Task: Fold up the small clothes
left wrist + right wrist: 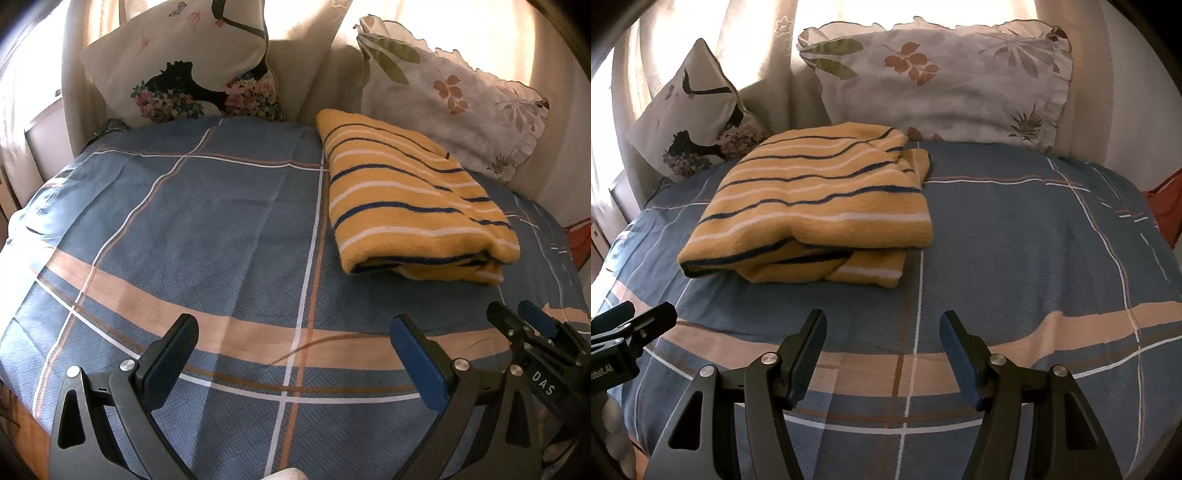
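While both my claws hung over the near part of the bed (221,229), the jumper (413,195) lay folded farther up it, a yellow bundle with navy and white stripes, its thick folded edge turned toward me. My left claw (291,343) stood wide, with only the checked blue sheet between its fingers, and it touched no cloth. My right claw (882,339) was also parted, somewhat less widely, and it gripped nothing; the jumper sat beyond it and to its left, well apart from the fingertips (816,332). In the left view the right claw showed at the lower right edge, just beside my left one, near the jumper's closest corner but apart from it. In the right view the left claw's tip poked in at the lower left. Behind the jumper a leaf-print pillow (942,81) leaned against the pale curtain (768,55), and a flowered cushion (184,70) stood to its left. Something red (1163,199) showed past the bed's right edge; I could not tell what it was.
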Demonstrator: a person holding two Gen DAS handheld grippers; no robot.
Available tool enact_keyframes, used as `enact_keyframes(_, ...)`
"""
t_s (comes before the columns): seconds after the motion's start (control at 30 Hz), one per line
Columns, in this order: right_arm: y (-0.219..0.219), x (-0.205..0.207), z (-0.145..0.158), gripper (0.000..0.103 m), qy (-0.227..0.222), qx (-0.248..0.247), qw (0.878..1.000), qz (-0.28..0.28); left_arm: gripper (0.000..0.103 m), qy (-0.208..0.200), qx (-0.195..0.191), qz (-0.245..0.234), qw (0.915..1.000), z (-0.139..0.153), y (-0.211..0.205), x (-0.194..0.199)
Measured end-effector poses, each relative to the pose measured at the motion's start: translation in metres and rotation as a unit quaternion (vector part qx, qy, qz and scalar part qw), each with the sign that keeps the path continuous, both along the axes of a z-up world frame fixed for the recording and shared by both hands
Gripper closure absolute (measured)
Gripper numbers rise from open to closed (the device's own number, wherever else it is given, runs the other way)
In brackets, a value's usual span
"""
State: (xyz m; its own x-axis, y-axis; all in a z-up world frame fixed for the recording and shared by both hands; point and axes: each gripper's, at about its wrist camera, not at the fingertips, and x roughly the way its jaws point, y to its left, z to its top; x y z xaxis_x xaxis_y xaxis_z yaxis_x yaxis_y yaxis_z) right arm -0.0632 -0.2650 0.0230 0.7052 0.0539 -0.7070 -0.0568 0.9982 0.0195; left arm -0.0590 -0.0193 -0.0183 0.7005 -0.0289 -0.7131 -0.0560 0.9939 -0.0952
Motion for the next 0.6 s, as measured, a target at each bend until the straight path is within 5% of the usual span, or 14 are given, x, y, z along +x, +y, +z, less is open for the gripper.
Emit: enact_keyframes(0.6,0.012,0.001,-0.002,0.033,0.003,-0.003,1.000,0.013,0.000,0.006,-0.010,0.001,0.9999,-0.003,0.004,0.001)
